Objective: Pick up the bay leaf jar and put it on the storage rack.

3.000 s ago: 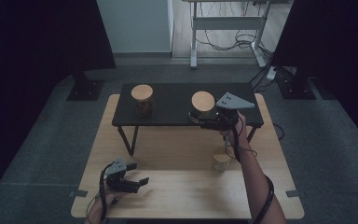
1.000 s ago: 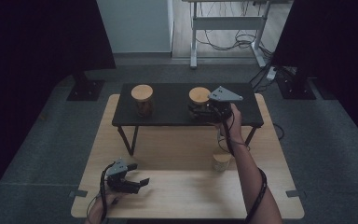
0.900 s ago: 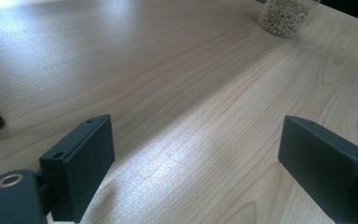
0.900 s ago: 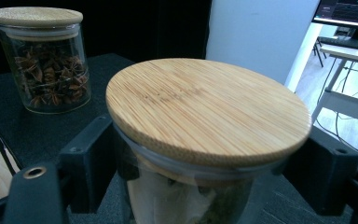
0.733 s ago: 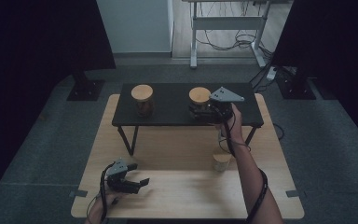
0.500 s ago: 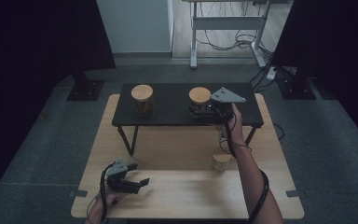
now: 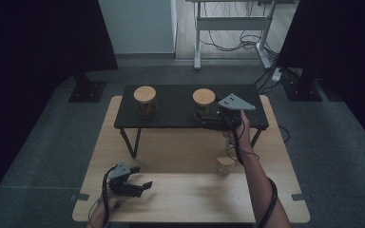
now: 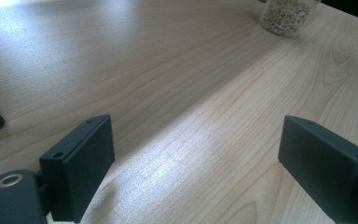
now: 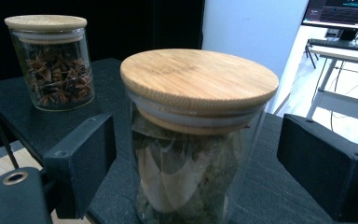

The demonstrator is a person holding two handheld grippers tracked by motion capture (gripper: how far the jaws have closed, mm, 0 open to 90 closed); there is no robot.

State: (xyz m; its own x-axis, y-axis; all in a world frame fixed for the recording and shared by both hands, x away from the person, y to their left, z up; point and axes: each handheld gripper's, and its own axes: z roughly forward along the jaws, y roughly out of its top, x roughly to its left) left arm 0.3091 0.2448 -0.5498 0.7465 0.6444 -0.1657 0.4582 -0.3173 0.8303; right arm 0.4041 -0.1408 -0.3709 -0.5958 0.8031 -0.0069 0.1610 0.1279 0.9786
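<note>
1. The right gripper [image 7: 208,119] sits just right of centre in the high view, at the front edge of the black raised shelf [image 7: 171,102], with the bay-leaf jar [image 7: 203,101] directly ahead of it.
2. In the right gripper view that jar [image 9: 199,135] fills the middle of the frame, standing between the two black jaws, which are spread wide with a gap showing on each side of the glass; nothing is clamped.
3. The jar stands upright, its long axis vertical, capped by a round bamboo lid [image 9: 199,79]. My reading is that the coming move turns on this: the jaws flank the glass body below the lid, so closing should pinch it squarely.
4. The star-anise jar [image 9: 51,63] is at upper left of that view, well apart on the same shelf.
5. The left gripper [image 7: 134,186] rests at lower left of the high view on the wooden table [image 7: 185,156], jaws wide apart and empty; the right hand is far nearer the bay-leaf jar.
6. A small grain-filled jar [image 8: 286,16] stands at the upper right of the left gripper view.
7. No brand, label or readable writing shows on any jar or lid.
</note>
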